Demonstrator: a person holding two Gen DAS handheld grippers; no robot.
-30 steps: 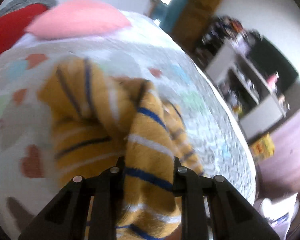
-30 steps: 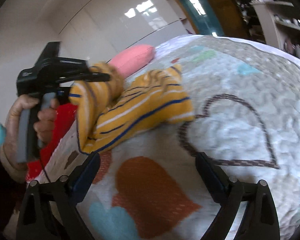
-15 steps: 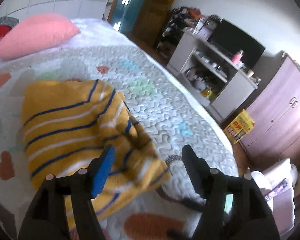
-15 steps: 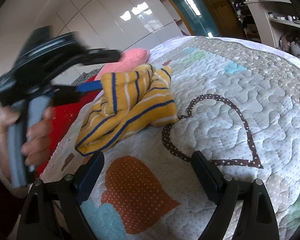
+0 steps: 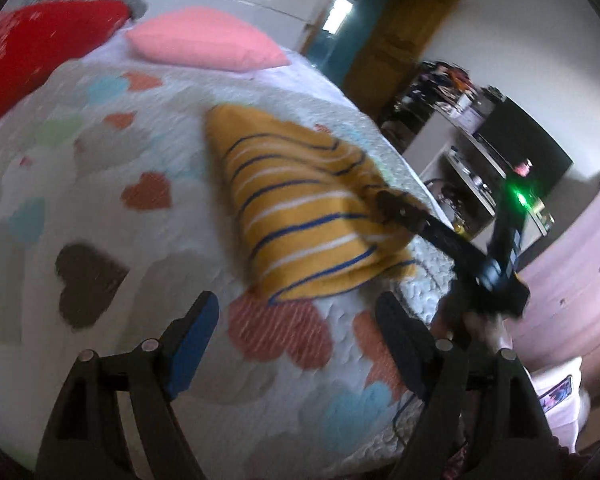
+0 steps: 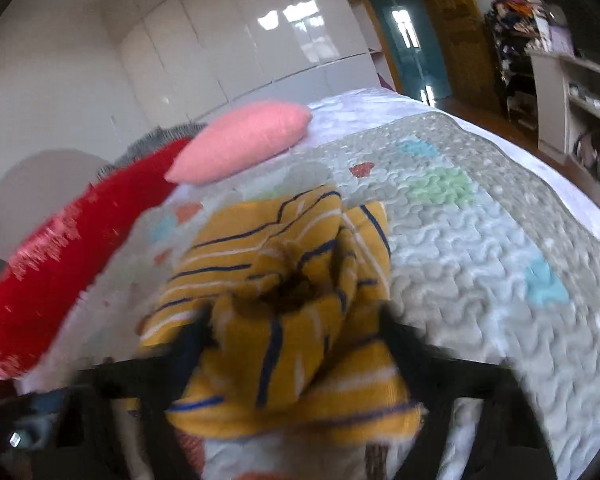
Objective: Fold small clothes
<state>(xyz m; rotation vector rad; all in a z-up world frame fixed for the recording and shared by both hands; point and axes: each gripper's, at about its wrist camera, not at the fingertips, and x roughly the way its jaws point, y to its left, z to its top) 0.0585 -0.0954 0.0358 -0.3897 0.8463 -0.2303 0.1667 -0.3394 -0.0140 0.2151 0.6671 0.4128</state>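
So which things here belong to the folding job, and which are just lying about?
Job: striped yellow garment; right gripper, closed on it; left gripper, open and empty; quilt as work surface.
Lying about: pink pillow; red cushion; shelving unit; dresser.

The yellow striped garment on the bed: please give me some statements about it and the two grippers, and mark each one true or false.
1. The right gripper has the yellow striped garment bunched between its fingers. True.
2. The left gripper holds the garment. False: its fingers stand open and empty, short of the cloth.
3. The garment lies on top of the pink pillow. False: it rests on the heart-patterned quilt, apart from the pillow.
4. The garment has blue and white stripes. True.
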